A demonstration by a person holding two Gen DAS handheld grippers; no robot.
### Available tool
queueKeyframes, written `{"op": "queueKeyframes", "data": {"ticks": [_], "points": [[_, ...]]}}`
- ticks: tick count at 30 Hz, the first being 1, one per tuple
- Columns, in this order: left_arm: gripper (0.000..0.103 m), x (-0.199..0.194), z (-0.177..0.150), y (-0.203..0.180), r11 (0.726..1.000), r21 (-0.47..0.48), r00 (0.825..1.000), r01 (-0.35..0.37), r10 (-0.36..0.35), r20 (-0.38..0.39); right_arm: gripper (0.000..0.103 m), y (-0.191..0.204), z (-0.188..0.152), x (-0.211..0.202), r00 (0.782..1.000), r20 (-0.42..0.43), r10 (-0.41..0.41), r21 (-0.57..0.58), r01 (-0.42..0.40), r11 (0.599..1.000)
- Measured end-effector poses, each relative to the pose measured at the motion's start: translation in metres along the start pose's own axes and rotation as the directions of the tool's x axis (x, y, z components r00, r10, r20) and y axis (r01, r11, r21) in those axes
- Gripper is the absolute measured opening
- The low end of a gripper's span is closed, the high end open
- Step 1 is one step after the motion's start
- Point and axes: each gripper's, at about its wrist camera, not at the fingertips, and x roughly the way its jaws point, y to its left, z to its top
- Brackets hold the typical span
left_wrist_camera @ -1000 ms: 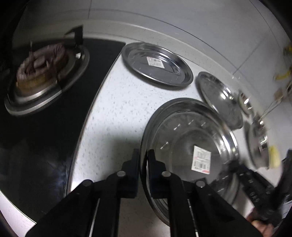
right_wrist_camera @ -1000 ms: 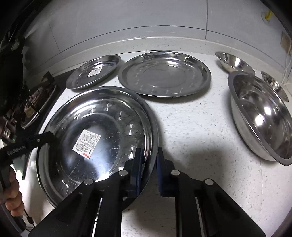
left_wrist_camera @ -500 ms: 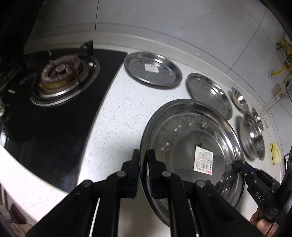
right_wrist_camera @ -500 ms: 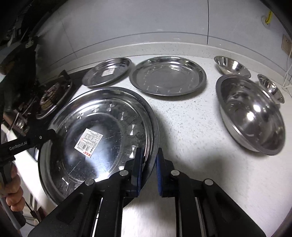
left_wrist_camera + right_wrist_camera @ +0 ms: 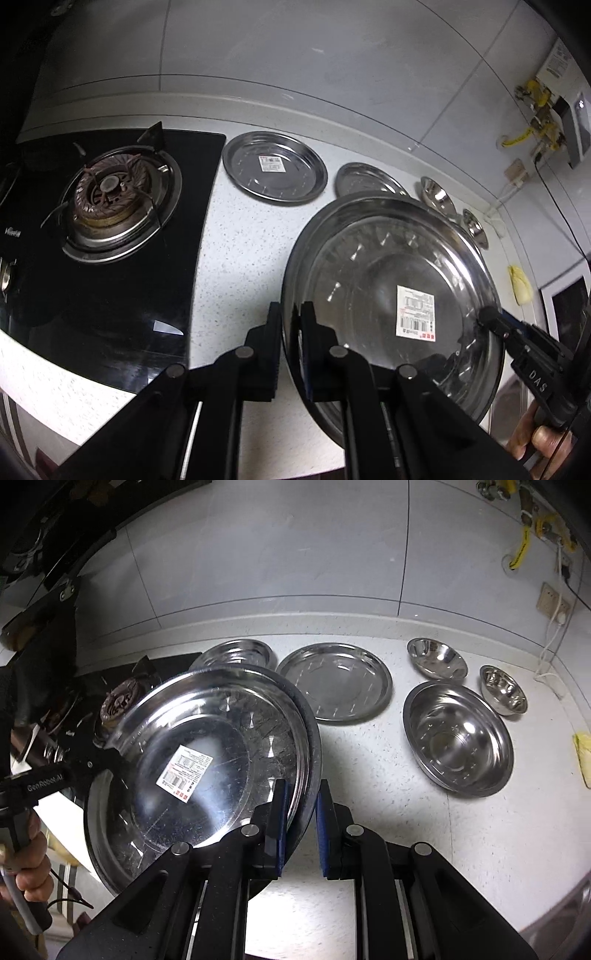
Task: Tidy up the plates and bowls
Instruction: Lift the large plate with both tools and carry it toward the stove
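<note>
1. Stainless steel everywhere: large round plate [image 5: 207, 760], shiny, shallow w/ flat centre, raised rim & embossed star-like marks on the slope; white barcode sticker [image 5: 184, 766] stuck near its middle. It sits tilted above the counter, lifted clear.
2. Left gripper [image 5: 291, 332]: black fingers narrow, pinching the plate's left rim between them, rim edge visible in the slit.
3. Right gripper [image 5: 298, 812]: black fingers w/ blue pads [image 5: 322, 834], closed narrow on the plate's right rim. In the left wrist view its black tip meets the plate's far edge.
4. Countertop [image 5: 388, 812]: pale speckled stone, matte, w/ a curved backsplash lip at the wall.
5. On it, near the wall: small plate [image 5: 275, 168], round, steel, w/ its own sticker, just beside the hob. Medium plate [image 5: 334, 683], round, flat, dotted emboss, to its right.
6. Bowls, all polished steel, deep & round: big bowl [image 5: 458, 738] nearest; mid bowl [image 5: 437, 659] behind it; small bowl [image 5: 503, 690] further right. All three close together, apart from the plates.
7. Gas hob [image 5: 110, 258]: glossy black glass, round brownish cast burner [image 5: 107, 192] in a steel ring w/ wire pan supports.
8. Wall: large grey tiles, smooth. Yellow cloth-like item [image 5: 583, 753] at the counter's right edge; can't tell what it is.
</note>
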Motion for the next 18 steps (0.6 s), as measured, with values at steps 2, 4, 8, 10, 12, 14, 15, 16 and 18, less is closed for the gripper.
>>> {"op": "queueKeyframes", "data": {"ticks": [2, 4, 8, 10, 12, 14, 15, 16, 18], "points": [[0.009, -0.007, 0.003, 0.006, 1.0, 0.007, 1.0, 0.028, -0.028, -0.009, 0.013, 0.006, 0.001, -0.007, 1.0, 0.001, -0.003, 0.022, 0.003, 1.0], [0.009, -0.016, 0.003, 0.01, 0.999, 0.019, 0.999, 0.051, -0.051, -0.014, 0.013, 0.012, 0.001, -0.013, 1.0, 0.0, -0.017, 0.028, 0.017, 0.999], [0.009, -0.029, 0.001, 0.017, 0.995, 0.035, 0.996, 0.088, -0.087, -0.031, 0.013, 0.025, 0.001, -0.029, 1.0, 0.0, -0.023, 0.037, 0.023, 0.999], [0.009, -0.031, -0.002, 0.021, 0.995, 0.026, 0.994, 0.099, -0.098, -0.043, 0.013, 0.027, 0.001, -0.033, 1.0, -0.006, -0.01, 0.046, 0.01, 0.999], [0.009, -0.033, -0.005, 0.025, 0.994, 0.013, 0.993, 0.106, -0.105, -0.049, 0.013, 0.027, 0.0, -0.035, 1.0, -0.016, 0.005, 0.051, -0.004, 0.999], [0.009, -0.036, -0.008, 0.028, 0.994, -0.002, 0.993, 0.11, -0.11, -0.047, 0.013, 0.028, -0.002, -0.033, 0.999, -0.03, 0.034, 0.053, -0.032, 0.998], [0.009, -0.035, -0.009, 0.028, 0.995, -0.005, 0.993, 0.104, -0.105, -0.048, 0.013, 0.027, -0.003, -0.03, 0.998, -0.038, 0.043, 0.045, -0.041, 0.998], [0.009, -0.035, -0.01, 0.028, 0.995, -0.008, 0.994, 0.095, -0.095, -0.048, 0.013, 0.027, -0.005, -0.028, 0.998, -0.043, 0.048, 0.041, -0.046, 0.998], [0.009, -0.032, -0.014, 0.026, 0.997, -0.01, 0.996, 0.076, -0.076, -0.051, 0.013, 0.024, -0.009, -0.019, 0.995, -0.068, 0.074, 0.039, -0.071, 0.997]]}}
